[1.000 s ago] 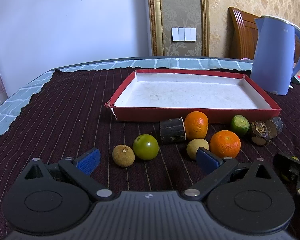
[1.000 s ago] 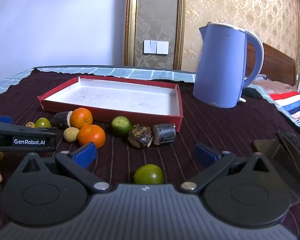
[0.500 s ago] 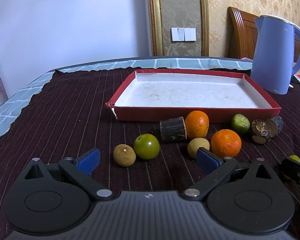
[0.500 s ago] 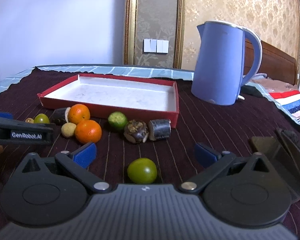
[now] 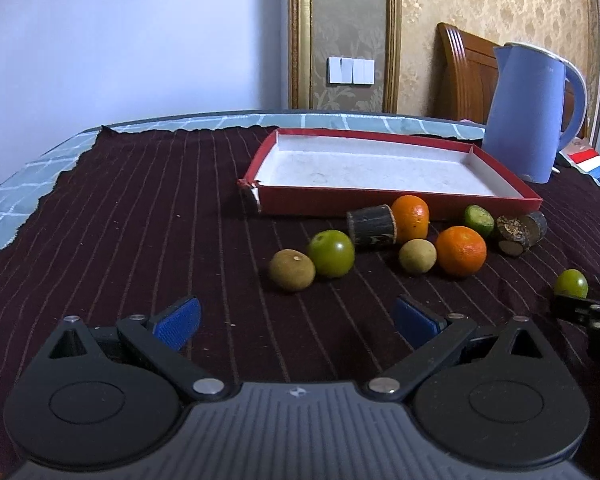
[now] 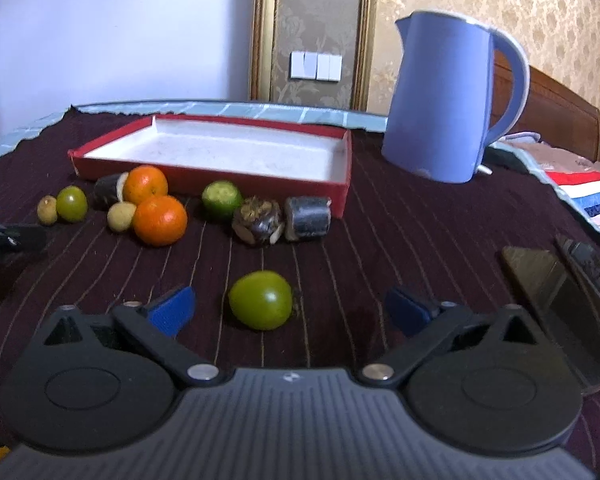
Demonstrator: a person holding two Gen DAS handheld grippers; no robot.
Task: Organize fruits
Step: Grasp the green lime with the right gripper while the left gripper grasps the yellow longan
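Surface: dark striped cloth (image 6: 400,240) over a table in a papered room; every fruit lies on the cloth.
Nearest fruit: green fruit (image 6: 260,299) lying alone toward the cloth's near edge, between the right gripper's blue pads.
Right gripper (image 6: 286,307): jaws closing around that fruit, pads wide and not yet touching it; nothing held.
Left gripper (image 5: 296,316): jaws wide apart, empty, aimed at the cluster's left end.
Cluster: two oranges (image 5: 460,250), a second green fruit (image 5: 331,253), two small tan fruits (image 5: 292,270), a cut lime (image 5: 479,220) and dark cane-like stubs (image 5: 371,226), all just in front of the tray's near wall.
Red tray (image 6: 340,196): toward the cloth's far edge, white floor bare.
Blue kettle (image 6: 448,96): beside the tray's right end.
Progress: judged barely started; no fruit is in the tray, all are left to move.
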